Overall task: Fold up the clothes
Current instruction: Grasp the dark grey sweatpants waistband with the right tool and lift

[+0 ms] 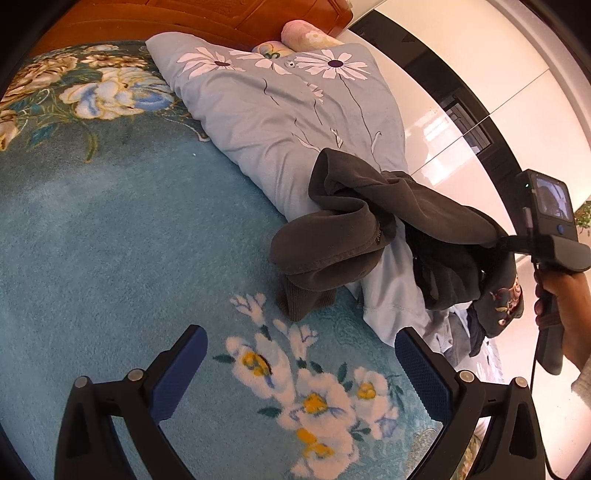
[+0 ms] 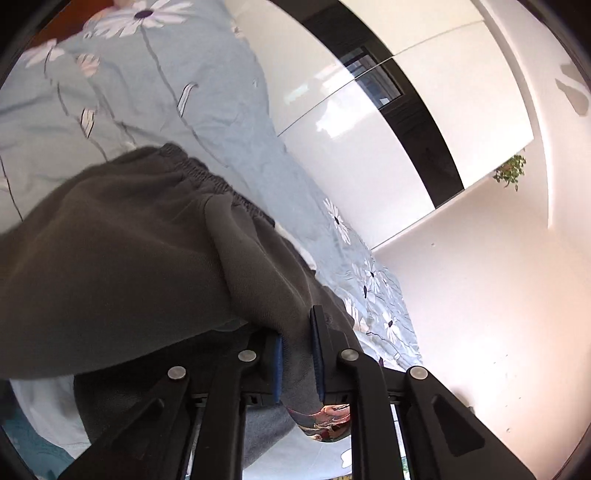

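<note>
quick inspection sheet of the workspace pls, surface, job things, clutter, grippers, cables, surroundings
surface: teal floral bedspread, mostly bare.
job's things: dark grey sweatpants, bunched, draped over the quilt; more garments piled beneath.
clutter: grey daisy quilt; pink pillow.
grippers: left gripper open, holding nothing; right gripper shut on the sweatpants.
cables: black cable hanging from the right handle.
surroundings: wooden headboard; glossy white wardrobe; hanging plant.

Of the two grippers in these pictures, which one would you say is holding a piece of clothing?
The right gripper: it is shut on the dark grey sweatpants, fabric pinched between its blue pads. The left gripper is open, with only the floral blanket beneath it.
</note>
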Demonstrator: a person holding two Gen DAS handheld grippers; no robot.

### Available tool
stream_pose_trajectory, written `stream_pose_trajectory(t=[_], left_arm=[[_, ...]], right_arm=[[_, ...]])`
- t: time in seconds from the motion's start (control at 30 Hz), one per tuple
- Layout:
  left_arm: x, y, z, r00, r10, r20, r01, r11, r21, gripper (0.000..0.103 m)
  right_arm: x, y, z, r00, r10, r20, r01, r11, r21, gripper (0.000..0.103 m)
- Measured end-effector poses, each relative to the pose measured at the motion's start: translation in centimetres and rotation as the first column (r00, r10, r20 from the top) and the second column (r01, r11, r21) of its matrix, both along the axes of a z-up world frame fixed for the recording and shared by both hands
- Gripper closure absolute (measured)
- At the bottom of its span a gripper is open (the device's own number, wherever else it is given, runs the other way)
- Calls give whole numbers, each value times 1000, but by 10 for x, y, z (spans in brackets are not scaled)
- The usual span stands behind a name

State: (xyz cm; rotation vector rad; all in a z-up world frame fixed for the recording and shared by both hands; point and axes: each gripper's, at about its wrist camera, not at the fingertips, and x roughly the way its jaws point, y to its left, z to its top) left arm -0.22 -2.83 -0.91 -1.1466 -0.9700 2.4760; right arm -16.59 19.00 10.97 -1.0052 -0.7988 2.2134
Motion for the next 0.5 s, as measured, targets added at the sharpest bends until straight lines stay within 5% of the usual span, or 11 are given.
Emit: stream_pose_trajectory(t=[0.27, 0.37, 0.5], left_arm=[[43, -36, 39, 998, 39, -45, -33, 992, 118, 0], [71, -51, 58, 998, -43, -53, 53, 977, 205, 0], [116, -59, 99, 988, -82, -128, 91, 994, 67, 0]], right_arm=[[97, -13, 125, 964, 128, -232, -157, 981, -113, 91], [152, -19, 174, 932, 186, -312, -235, 964, -127, 91], [221, -9, 215, 889, 229, -396, -314, 935, -166, 90]])
